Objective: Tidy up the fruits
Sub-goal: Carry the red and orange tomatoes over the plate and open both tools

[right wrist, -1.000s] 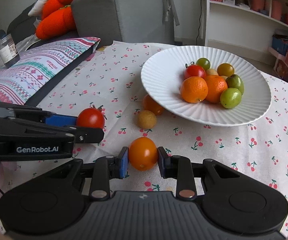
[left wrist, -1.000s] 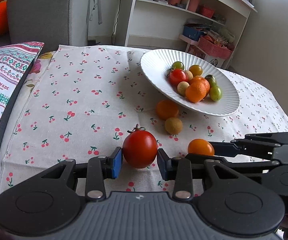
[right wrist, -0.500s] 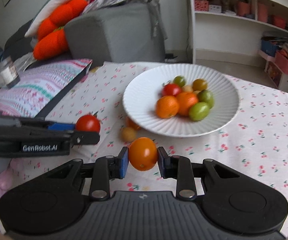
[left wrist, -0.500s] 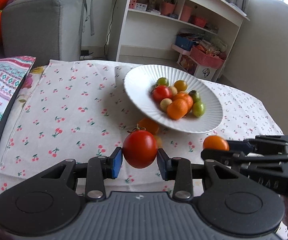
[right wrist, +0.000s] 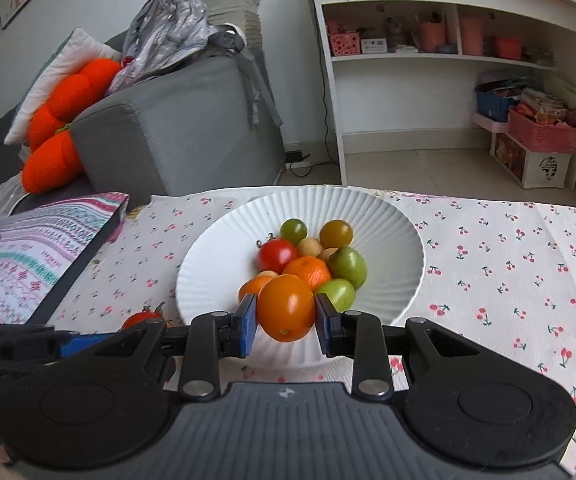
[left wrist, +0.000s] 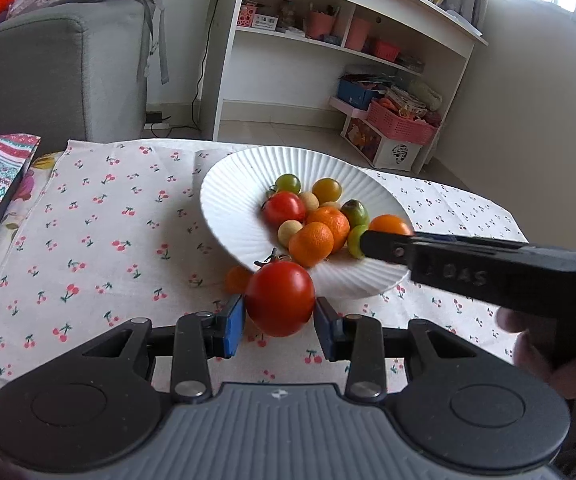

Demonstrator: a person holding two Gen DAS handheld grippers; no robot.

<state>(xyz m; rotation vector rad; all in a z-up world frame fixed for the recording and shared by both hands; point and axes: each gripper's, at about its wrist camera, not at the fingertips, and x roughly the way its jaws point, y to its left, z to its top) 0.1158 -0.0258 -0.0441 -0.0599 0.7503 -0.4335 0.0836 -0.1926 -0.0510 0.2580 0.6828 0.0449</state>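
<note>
Left wrist view: the left gripper (left wrist: 279,323) is closed on a red tomato (left wrist: 280,298), its blue pads pressed to either side, and holds it just short of the near rim of the white plate (left wrist: 232,200). Beyond the tomato, a small orange fruit (left wrist: 236,279) lies on the cherry-print surface (left wrist: 100,240) just beside that rim, outside the plate. The right gripper (left wrist: 383,242) reaches in over the plate's right half with an orange tomato (left wrist: 387,225) at its tip.

In the right wrist view the right gripper (right wrist: 286,325) grips that orange tomato (right wrist: 286,307) firmly between its pads, over the near side of the plate (right wrist: 391,240), close above the heap of fruit (right wrist: 311,260) in the plate's middle; how high it hangs I cannot tell.

The step in hand looks like delivery: both fruits are carried to the plate, neither yet set down. Next, the right gripper probably needs to lower toward a bare patch of plate beside the heap and open gently, since round fruit dropped on the pile could roll. The left should then advance past the rim before letting go. The fruit beside the plate remains to be collected.
</note>
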